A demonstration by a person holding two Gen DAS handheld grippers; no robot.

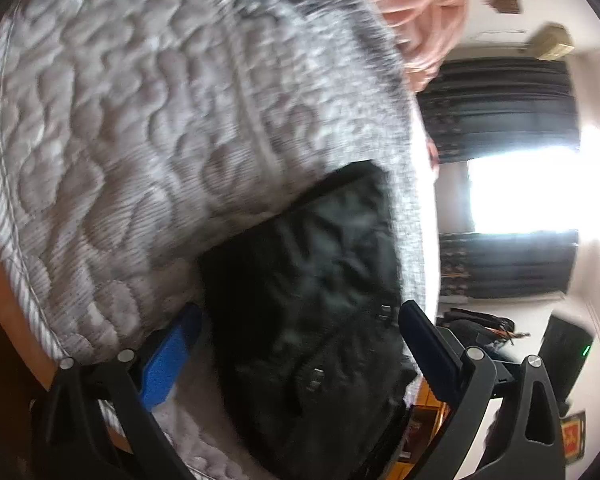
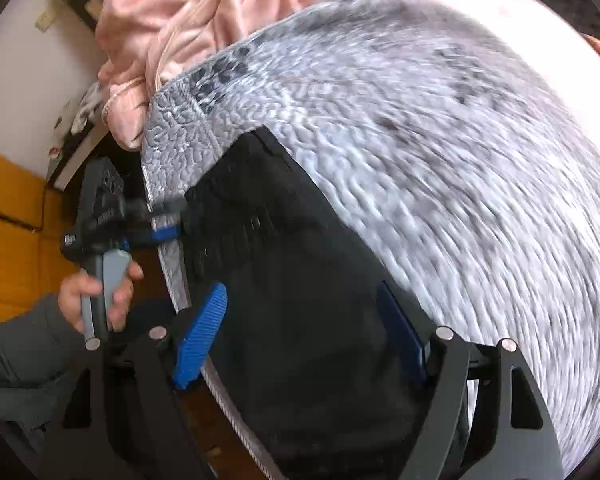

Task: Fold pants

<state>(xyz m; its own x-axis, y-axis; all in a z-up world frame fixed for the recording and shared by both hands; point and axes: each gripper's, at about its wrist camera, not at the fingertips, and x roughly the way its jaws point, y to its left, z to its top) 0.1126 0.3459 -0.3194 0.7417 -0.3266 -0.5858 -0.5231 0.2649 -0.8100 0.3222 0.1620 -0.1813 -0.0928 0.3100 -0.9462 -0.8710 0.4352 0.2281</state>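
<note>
The black pants lie folded on a grey quilted mattress, close to its piped edge. My right gripper hovers over them, pointing steeply down, its blue fingers wide apart with nothing pressed between them. A hand holds my left gripper at the pants' edge by the mattress rim. In the left wrist view the pants fill the gap of the left gripper, which stands open, its pads clear of the cloth.
A crumpled pink cloth lies at the far end of the mattress. Orange wooden floor runs beside the bed. Past the mattress are a bright window, dark curtains and a dark bag.
</note>
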